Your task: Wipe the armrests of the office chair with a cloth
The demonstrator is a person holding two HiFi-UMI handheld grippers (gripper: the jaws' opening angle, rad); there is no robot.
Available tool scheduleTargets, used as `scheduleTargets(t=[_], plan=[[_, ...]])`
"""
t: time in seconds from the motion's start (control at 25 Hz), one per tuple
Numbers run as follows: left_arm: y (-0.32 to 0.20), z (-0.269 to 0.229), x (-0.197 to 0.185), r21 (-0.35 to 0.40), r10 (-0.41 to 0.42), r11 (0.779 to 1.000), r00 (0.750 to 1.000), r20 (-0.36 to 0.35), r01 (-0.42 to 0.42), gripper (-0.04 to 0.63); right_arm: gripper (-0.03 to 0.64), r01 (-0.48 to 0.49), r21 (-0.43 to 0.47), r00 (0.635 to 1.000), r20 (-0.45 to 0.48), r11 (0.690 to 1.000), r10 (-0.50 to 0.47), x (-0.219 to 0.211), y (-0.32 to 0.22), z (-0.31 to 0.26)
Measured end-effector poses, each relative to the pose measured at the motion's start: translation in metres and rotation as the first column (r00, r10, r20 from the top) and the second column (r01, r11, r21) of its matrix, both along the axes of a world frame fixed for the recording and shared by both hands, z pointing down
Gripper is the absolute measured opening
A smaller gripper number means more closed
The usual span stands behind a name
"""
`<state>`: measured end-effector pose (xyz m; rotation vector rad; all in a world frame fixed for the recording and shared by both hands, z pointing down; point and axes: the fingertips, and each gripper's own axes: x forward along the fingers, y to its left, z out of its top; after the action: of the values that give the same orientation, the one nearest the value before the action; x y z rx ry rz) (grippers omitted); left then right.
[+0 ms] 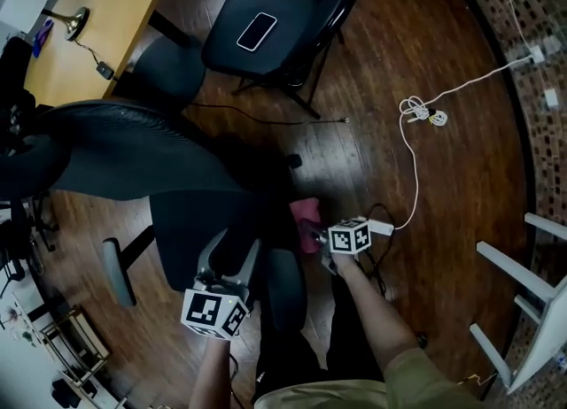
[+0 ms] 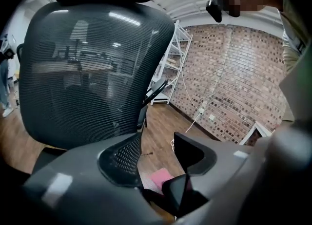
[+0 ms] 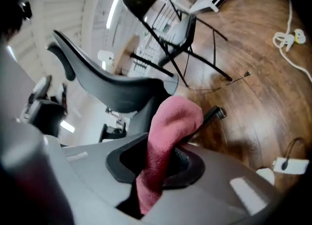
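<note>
Wiping seems barely begun: the right gripper pinches the crumpled pink cloth just beside the black mesh office chair's dark padded armrest at 6 o'clock, the left gripper gapes empty, and the grey padded armrest at 8 o'clock looks not yet wiped.

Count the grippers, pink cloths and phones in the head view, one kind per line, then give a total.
Grippers: 2 (left gripper, right gripper)
Pink cloth: 1
Phone: 1
Total: 4
</note>
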<state>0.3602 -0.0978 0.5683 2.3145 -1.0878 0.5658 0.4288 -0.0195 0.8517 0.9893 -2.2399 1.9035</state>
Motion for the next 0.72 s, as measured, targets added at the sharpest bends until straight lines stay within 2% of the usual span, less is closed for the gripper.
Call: scheduleTargets(t=[0.04,0.12,0.2,0.28,0.36,0.48,0.56,0.72], plan=[[0.000,-0.003,0.002,0.000,0.013,1.000,1.000,0.001,-0.013,0.201,0.058,-0.058,0.048,0.998,0.038,0.997,0.057,0.010,0.005,-0.025],[0.001,-0.010,0.007,-0.001,0.041,0.999,0.999,-0.009,-0.041,0.201,0.058,-0.111,0.145,0.992,0.067,0.983,0.102,0.025,0.026,-0.073],[0.001,-0.015,0.014,-0.003,0.068,0.998,0.998,-0.017,-0.068,0.201,0.060,-0.111,0.220,0.993,0.075,0.969,0.097,0.026,0.051,-0.112],[0.001,-0.015,0.020,-0.001,0.094,0.996,0.996,-0.012,-0.094,0.201,0.060,-0.093,0.260,0.992,0.109,0.961,0.067,0.010,0.072,-0.133],[0.000,-0.013,0.025,0.002,0.106,0.994,0.994,0.004,-0.106,0.201,0.060,-0.092,0.268,0.981,0.191,0.959,0.041,-0.017,0.087,-0.139],[0.004,-0.008,0.034,0.011,0.117,0.993,0.993,0.029,-0.117,0.201,0.058,-0.188,0.274,0.942,0.323,0.943,0.094,-0.035,0.095,-0.141],[0.006,-0.004,0.040,0.010,0.129,0.991,0.991,0.043,-0.130,0.201,0.061,-0.240,0.276,0.934,0.326,0.931,0.144,-0.033,0.096,-0.130],[0.008,0.009,0.041,0.005,0.140,0.990,0.989,0.055,-0.140,0.201,0.067,-0.257,0.263,0.950,0.246,0.930,0.193,-0.034,0.089,-0.092]])
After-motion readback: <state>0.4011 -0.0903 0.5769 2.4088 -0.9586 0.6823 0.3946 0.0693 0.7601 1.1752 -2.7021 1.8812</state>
